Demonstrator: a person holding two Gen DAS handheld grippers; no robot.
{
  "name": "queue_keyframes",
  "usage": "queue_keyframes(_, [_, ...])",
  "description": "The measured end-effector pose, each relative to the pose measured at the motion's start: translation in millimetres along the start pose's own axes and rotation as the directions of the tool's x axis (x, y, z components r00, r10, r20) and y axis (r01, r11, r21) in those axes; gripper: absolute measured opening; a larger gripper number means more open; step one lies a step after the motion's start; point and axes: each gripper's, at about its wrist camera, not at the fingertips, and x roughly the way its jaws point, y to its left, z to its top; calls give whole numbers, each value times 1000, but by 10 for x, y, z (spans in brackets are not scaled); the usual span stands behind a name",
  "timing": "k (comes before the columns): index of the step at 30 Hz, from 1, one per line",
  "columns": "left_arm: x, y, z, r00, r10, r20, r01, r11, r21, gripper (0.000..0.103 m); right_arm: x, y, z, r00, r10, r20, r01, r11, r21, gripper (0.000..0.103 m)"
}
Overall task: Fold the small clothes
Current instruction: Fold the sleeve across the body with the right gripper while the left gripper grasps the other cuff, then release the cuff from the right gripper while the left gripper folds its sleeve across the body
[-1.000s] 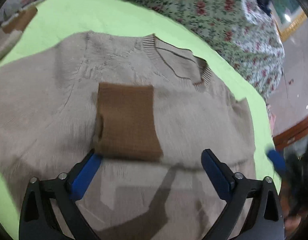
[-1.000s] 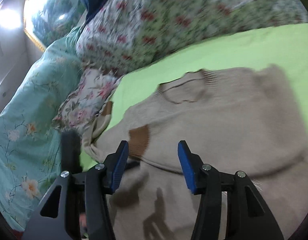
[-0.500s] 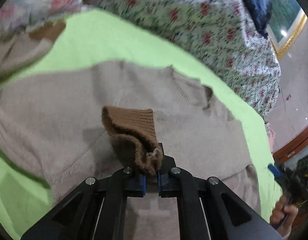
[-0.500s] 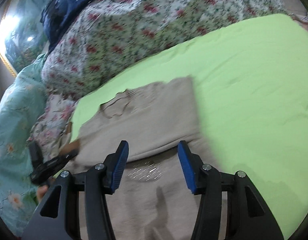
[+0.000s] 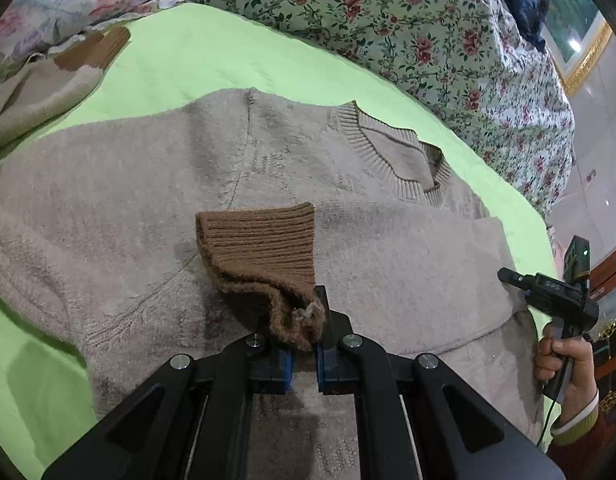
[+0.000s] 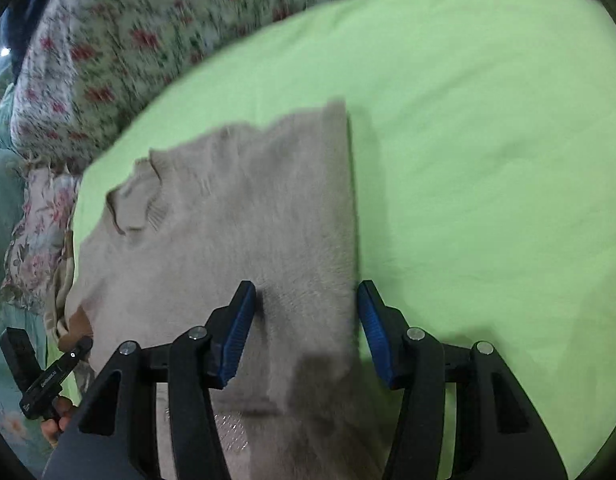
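A beige knit sweater [image 5: 147,184] lies flat on a green sheet [image 5: 211,52], neckline [image 5: 392,152] at the far right. My left gripper [image 5: 303,354] is shut on the brown ribbed sleeve cuff [image 5: 259,244], holding it lifted over the sweater's body. In the right wrist view, my right gripper [image 6: 303,332] is open, its blue pads straddling the sweater's folded right edge [image 6: 308,216] low over the cloth. The right gripper also shows in the left wrist view [image 5: 548,300], held in a hand at the sweater's right side.
A floral quilt [image 5: 428,40] runs along the far side of the bed. Another beige and brown garment [image 5: 55,76] lies at the far left by floral pillows. Bare green sheet [image 6: 488,160] stretches right of the sweater. The left gripper [image 6: 43,376] shows at the lower left of the right wrist view.
My left gripper closed on the brown cuff and lifted it off the sweater. My right gripper swung right to the sweater's folded right edge, staying open.
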Motion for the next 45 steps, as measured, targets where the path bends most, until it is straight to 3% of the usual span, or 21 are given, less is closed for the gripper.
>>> queue_keyframes(1, [-16,-25,8,1000,-13,3,13,1000,6,7,-46,-14,-2,1000,-7,13,7,1000,7,11])
queue_keyframes(4, [-28,-72,20,999,-42,8,42,999,14,7,-289,-43,7,994,-20,107,19,1000,11,10])
queue_keyframes(9, [72,-13,-21,999,-30,-28,31,999,14,8,-96,6,-71,991,-127,51,129,990,-49,12])
queue_keyframes(11, [19,-17,-30,999,-35,-18,35,999,27,11,-263,91,-118,967,-222,124,228,973,-41,23])
queue_keyframes(13, [-16,-21,-40,999,-32,-11,32,999,39,12,-492,261,-211,942,-249,225,266,963,-48,23])
queue_keyframes(15, [-6,-8,-46,999,-27,-20,28,999,36,12,-528,525,-362,961,-154,229,190,971,-146,26])
queue_keyframes(18, [-32,10,-67,1000,-15,-22,16,999,36,13,-232,593,-526,994,-81,80,95,977,-193,30])
queue_keyframes(20, [-100,45,-95,1000,-1,-18,2,999,39,14,-117,433,-565,990,-131,44,136,981,-141,27])
queue_keyframes(22, [-227,114,-133,1000,23,-13,-22,998,50,15,-215,311,-576,995,-80,58,83,994,-67,28])
queue_keyframes(24, [-371,181,-134,999,40,0,-40,998,54,14,-363,350,-596,993,-93,71,97,994,-55,30])
queue_keyframes(26, [-573,254,-95,998,60,33,-62,996,63,13,-543,448,-660,994,-59,97,66,995,-79,39])
queue_keyframes(28, [-795,381,13,993,91,77,-95,994,51,21,-694,561,-767,994,-6,109,18,994,-110,51])
queue_keyframes(30, [-973,541,158,985,129,116,-132,991,22,50,-784,645,-914,994,20,109,-5,990,-138,54])
queue_keyframes(32, [-1161,777,383,961,215,174,-216,976,-17,60,-792,775,-1034,995,50,88,-35,986,-161,54])
queue_keyframes(34, [-1240,1018,625,946,267,187,-261,964,-53,62,-773,853,-1151,996,71,59,-60,984,-168,54])
queue_keyframes(36, [-1231,1257,834,944,285,169,-274,958,-85,70,-769,893,-1263,996,85,36,-77,982,-171,54])
queue_keyframes(38, [-1155,1536,1066,943,304,136,-290,950,-117,72,-760,918,-1347,996,94,13,-90,980,-175,54])
queue_keyframes(39, [-1062,1709,1192,953,285,99,-272,954,-128,76,-750,933,-1383,995,100,3,-97,979,-178,54])
queue_keyframes(40, [-968,1842,1281,963,262,67,-251,958,-137,77,-739,947,-1418,995,105,-5,-104,978,-180,54])
queue_keyframes(45, [-523,2318,1503,972,227,-64,-236,950,-203,76,-661,968,-1466,995,97,-18,-99,979,-176,54])
